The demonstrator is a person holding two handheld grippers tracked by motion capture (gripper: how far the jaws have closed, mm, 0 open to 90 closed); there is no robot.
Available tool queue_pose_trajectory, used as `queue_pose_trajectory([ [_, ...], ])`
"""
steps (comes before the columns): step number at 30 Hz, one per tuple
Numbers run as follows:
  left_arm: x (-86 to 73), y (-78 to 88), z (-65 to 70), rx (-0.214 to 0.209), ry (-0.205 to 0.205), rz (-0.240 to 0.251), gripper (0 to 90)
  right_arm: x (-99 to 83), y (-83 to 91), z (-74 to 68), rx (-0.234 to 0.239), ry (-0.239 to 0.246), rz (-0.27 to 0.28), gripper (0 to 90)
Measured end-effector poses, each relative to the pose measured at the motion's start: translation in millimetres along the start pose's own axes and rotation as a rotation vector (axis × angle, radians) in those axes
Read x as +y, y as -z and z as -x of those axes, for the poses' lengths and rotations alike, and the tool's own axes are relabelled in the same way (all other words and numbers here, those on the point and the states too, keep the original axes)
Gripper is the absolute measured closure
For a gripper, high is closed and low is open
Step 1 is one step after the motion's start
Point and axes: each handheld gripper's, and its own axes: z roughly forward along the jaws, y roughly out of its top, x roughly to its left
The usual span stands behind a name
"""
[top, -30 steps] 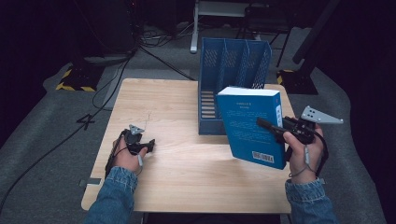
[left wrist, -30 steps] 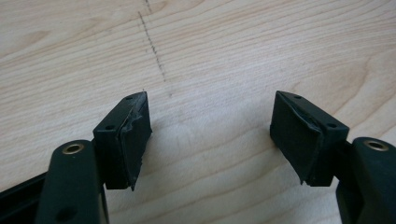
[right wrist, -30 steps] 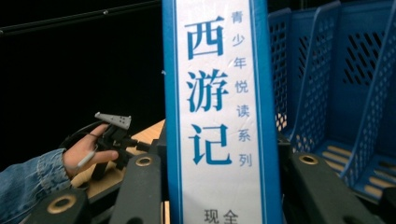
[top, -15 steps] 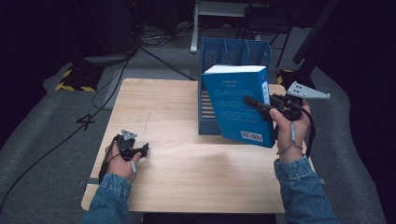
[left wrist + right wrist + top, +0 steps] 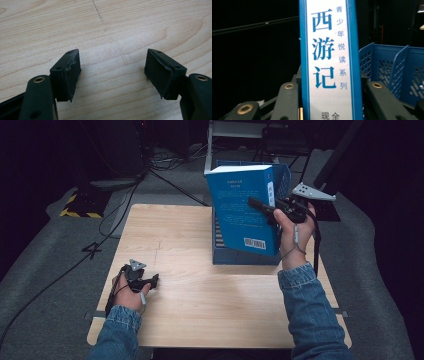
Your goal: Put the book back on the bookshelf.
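A: Book (image 5: 243,212) up off the table (image 5: 200,295) now, pinched by the right gripper (image 5: 270,210) across its spine side, jaws pressed onto both covers. Lay lower and nearer the front edge a second ago, tilted over the wood

B: Carried up and back since then, toward the blue file rack (image 5: 282,175). Hangs nearly upright in front of the rack, barcode corner lowest, not yet inside any slot

A: Spine (image 5: 328,60) fills the middle of the right gripper view, white with blue characters, clamped between the two black jaws. Rack dividers (image 5: 399,72) just behind and to one side

B: Looks like the lift is done and the slotting comes next. Needs the bottom edge lined up between two dividers before lowering, else catches on a divider top

A: Left gripper (image 5: 142,281) resting low near the table's left front corner, jaws spread wide over bare wood, pads (image 5: 70,75) holding nothing. Barely moved

B: Free to steady the rack if it slides
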Motion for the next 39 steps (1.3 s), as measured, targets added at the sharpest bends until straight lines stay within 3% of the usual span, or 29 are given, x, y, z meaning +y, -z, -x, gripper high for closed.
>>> queue_pose_trajectory([
  [8,-0.2,0.2,-0.3,0.000,-0.002,0.000,29.0,11.9,-27.9,20.2,-0.073,-0.026,0.023,61.8],
  [14,-0.5,0.7,-0.4,-0.002,0.000,-0.002,28.9,14.0,-42.0,37.5,-0.107,-0.085,0.054,61.8],
  [21,-0.6,0.8,-0.5,-0.001,-0.001,-0.001,28.9,13.2,-48.9,49.6,-0.168,-0.094,0.076,61.8],
  [29,-0.8,0.7,-0.9,-0.006,0.008,0.004,29.0,3.9,-69.0,61.7,-0.257,-0.111,0.085,61.8],
  [32,-0.9,0.9,-1.4,-0.007,0.009,0.005,28.9,1.5,-75.8,66.3,-0.276,-0.126,0.086,61.8],
  [39,-0.9,1.0,-1.7,-0.006,0.005,0.004,29.0,-4.6,-92.7,69.2,-0.296,-0.108,0.096,61.7],
])
